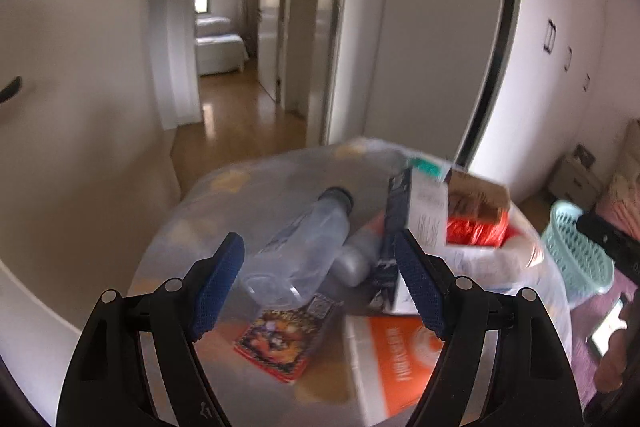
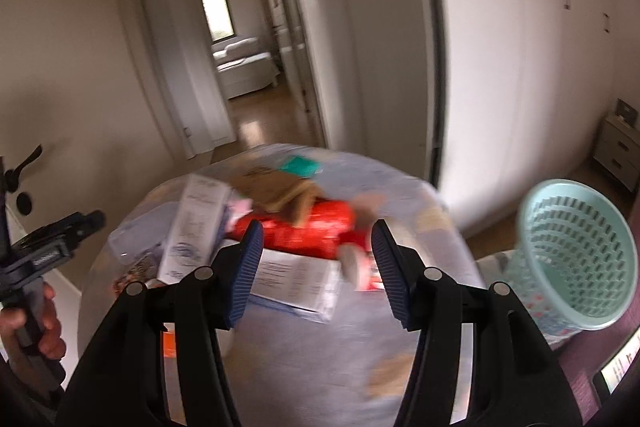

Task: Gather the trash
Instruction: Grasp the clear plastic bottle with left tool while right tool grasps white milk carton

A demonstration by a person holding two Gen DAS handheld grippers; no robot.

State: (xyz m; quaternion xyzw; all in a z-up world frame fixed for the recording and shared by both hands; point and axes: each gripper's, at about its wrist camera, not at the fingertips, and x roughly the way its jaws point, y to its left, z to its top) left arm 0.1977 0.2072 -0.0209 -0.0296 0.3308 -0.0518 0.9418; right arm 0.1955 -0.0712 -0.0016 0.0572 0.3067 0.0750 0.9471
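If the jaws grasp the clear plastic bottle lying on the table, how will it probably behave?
The clear plastic bottle looks empty, so it is probably light. Its thin walls may dent under a firm squeeze. It lies on its side among the boxes, so a push could make it roll.

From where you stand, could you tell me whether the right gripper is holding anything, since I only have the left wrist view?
Observer: No, the right gripper has its jaws open with nothing between them, pointing towards the red packet.
Operator: Thank you. Is anything inside the teal basket?
Observer: The teal basket turns its mouth towards the right camera, and I see nothing inside it.
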